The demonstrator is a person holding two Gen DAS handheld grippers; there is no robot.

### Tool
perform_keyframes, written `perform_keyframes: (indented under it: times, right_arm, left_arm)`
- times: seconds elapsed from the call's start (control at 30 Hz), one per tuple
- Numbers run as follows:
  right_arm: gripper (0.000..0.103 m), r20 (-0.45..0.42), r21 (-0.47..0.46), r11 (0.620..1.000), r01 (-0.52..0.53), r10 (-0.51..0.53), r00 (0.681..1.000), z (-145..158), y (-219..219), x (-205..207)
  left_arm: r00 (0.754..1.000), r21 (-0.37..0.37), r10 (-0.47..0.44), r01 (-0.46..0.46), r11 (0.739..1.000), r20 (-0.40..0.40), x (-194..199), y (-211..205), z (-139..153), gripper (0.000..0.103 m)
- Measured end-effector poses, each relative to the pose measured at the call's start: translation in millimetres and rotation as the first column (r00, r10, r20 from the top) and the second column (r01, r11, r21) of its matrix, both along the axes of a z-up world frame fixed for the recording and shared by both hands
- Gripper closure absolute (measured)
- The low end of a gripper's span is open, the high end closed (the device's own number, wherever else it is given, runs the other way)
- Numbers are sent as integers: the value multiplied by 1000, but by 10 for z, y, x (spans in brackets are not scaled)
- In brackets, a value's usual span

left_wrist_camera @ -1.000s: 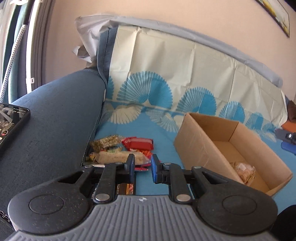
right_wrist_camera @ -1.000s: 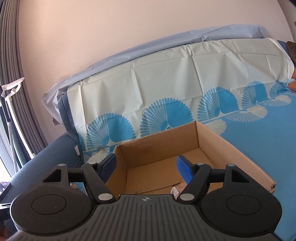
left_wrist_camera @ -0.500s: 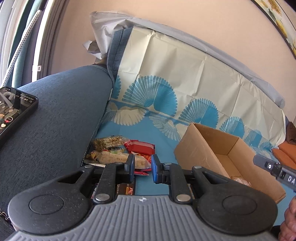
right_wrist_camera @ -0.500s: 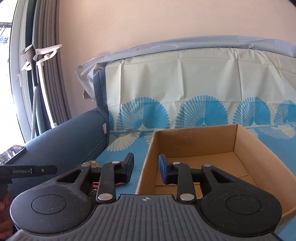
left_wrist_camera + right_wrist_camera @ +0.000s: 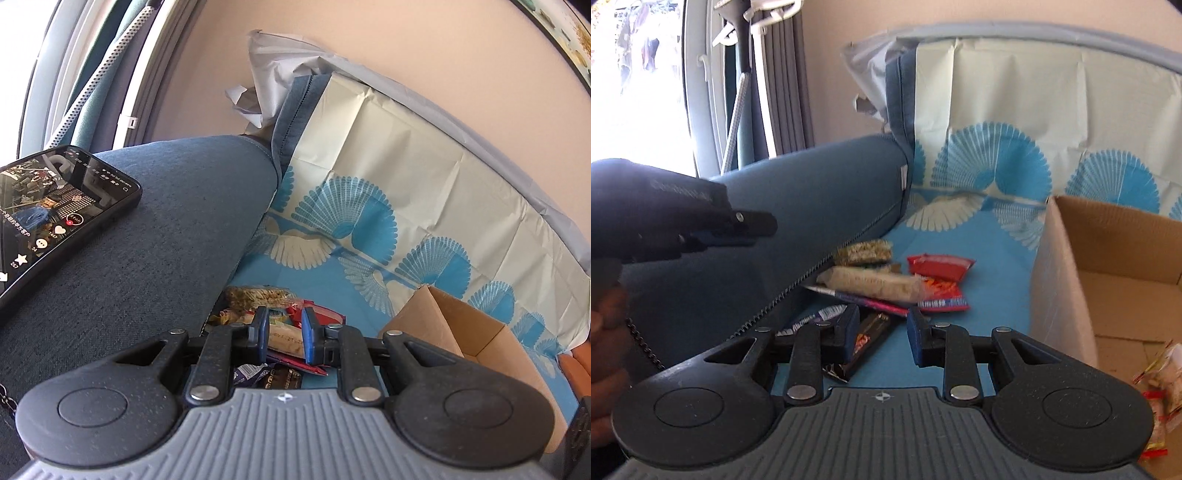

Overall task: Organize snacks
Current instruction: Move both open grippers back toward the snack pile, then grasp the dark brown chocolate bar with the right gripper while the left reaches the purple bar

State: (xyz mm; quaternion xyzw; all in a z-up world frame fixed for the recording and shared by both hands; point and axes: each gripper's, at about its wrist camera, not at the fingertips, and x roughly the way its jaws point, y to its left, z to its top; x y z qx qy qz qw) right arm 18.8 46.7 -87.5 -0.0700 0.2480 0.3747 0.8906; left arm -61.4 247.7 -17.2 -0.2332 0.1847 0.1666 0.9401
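snacks (image 5: pixel 886 284) heaped on blue cover beside sofa arm (image 5: pixel 812 199), cardboard box (image 5: pixel 1108 258) at 3 o'clock. left gripper (image 5: pixel 283 334) fingers narrowly apart, empty; right gripper (image 5: pixel 882 332) fingers apart, empty.

A home living room: sofa (image 5: pixel 155 229), curtains (image 5: pixel 783 85), framed picture (image 5: pixel 561 33).

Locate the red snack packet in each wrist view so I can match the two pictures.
Left wrist: red snack packet sits low centre, just beyond the right fingertip, mostly hidden.
Right wrist: it lies centre, in full view, left of the box.
Shared landmark: cardboard box, to its right in both.
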Motion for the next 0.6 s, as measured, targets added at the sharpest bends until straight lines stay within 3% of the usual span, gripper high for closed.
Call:
perform_keyframes:
  times: [0.1, 0.23, 0.33, 0.6]
  right_arm:
    - [63, -44, 0, 1000, 8, -8, 999, -109, 106, 143]
    - [60, -111, 0, 1000, -1, 1, 994, -244, 306, 299]
    - [42, -124, 4, 1000, -18, 19, 992, -308, 491, 351]
    - [39, -211, -37, 999, -6, -2, 978, -560, 837, 558]
  left_arm:
    - [1000, -22, 17, -17, 1000, -1, 5, 46, -28, 83]
    - [999, -34, 40, -40, 999, 3, -16, 87, -42, 83]
    - [999, -32, 45, -45, 998, 2, -6, 94, -49, 83]
    - [999, -18, 47, -48, 999, -20, 72, 81, -78, 81]
